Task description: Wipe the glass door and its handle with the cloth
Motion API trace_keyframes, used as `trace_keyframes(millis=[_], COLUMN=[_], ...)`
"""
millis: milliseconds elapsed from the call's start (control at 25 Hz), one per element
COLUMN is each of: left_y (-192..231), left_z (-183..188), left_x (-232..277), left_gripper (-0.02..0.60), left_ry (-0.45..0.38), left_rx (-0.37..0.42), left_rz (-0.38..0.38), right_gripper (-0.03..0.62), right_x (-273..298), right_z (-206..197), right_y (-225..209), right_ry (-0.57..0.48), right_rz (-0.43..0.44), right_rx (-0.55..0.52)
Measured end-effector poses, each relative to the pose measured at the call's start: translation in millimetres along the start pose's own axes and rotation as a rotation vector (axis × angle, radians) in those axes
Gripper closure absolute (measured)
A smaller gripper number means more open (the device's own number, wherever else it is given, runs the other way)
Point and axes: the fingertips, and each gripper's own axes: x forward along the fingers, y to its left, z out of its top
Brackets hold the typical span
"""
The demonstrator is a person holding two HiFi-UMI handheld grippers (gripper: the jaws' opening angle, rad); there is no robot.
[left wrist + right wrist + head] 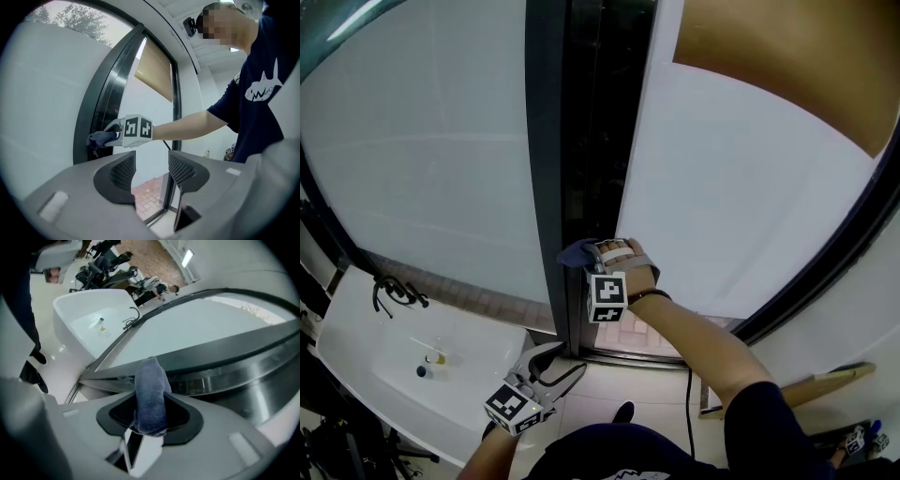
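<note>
The cloth (151, 394) pinched in the right gripper (150, 417) is soft blue-grey fabric with a fuzzy, matt nap. Both grippers' shells look like smooth, matt grey plastic. The left gripper (151, 169) has black pads (123, 171) with a fine gridded texture. The glass door (422, 178) has frosted, milky, smooth panes set in a dark glossy frame (546, 141). The handle (234, 375) looks like brushed metal with a satin shine. The floor (656, 386) tiles are pale and glossy.
</note>
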Motion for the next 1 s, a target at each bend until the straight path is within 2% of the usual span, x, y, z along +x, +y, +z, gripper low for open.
trace_keyframes(millis=[200,400,640,1000], left_y=[1,3,0,1], left_z=[-2,-7,-5,-12], left_x=[-7,-4,6,12], left_gripper=[0.37,0.37,0.37,0.37], left_ry=[0.002,0.001,0.006,0.008], left_rx=[-0.003,-0.006,-0.005,-0.01], left_rz=[0.013,0.001,-0.023,-0.043], right_gripper=[0.436,0.437,0.437,0.437], right_x=[3,-6,-23,-43], right_z=[-11,-28,-61,-117], right_y=[21,30,40,57], right_ry=[0.035,0.036,0.066,0.151], right_rz=[-0.054,-0.074,-0.063,-0.046], right_rx=[-0.181,-0.246,-0.234,-0.119])
